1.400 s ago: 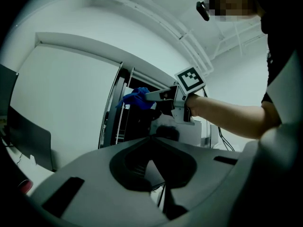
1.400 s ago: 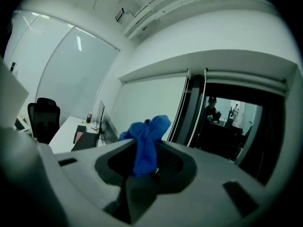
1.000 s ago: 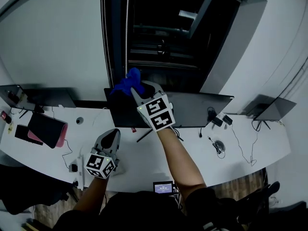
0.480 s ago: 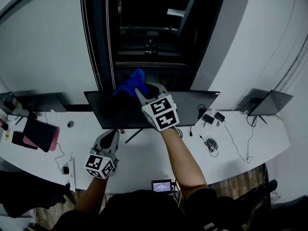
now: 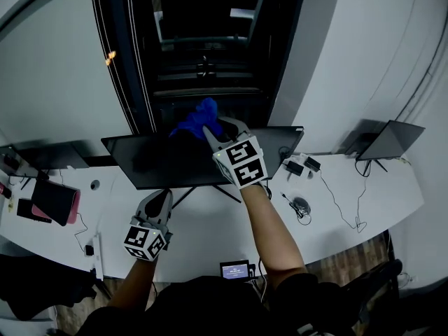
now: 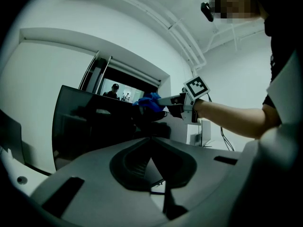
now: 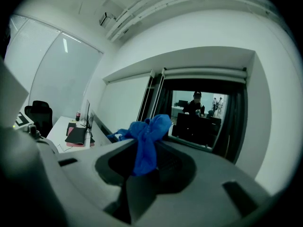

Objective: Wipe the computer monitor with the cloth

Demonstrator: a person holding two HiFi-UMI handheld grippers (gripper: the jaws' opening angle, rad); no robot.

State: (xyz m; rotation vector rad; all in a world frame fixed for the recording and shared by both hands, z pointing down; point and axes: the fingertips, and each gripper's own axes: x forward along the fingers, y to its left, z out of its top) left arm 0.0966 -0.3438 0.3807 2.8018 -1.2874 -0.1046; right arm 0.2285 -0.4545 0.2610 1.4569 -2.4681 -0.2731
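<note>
- Cloth point(image 5: 198, 120), blue, bunched; clamped between the jaws of the right gripper point(image 5: 213, 128); a loose bundle sticks out past the tips; it sits at the top edge of the monitor point(image 5: 168, 163), about mid-width; actual contact with the screen hard to tell
- right gripper view: jaws clenched on the cloth point(image 7: 144, 141); a blue strip hangs down into the gap
- monitor dark, screen off, wide; stands on a thin splayed stand on the white desk point(image 5: 210, 233), back against the wall below a dark window point(image 5: 203, 47)
- left gripper point(image 5: 161, 196) low over the desk, in front of the monitor's lower edge, well apart from the cloth; jaws closed together on nothing
- each gripper carries a cube with black-and-white square markers; patterns only, no letters
- small lit screen point(image 5: 236, 269) at the near desk edge; print too small to read
- open laptop point(image 5: 388, 142) at far right; cables and a small round device point(image 5: 301, 205) between it and the monitor
- dark pad with pink edge point(image 5: 52, 201) at far left
</note>
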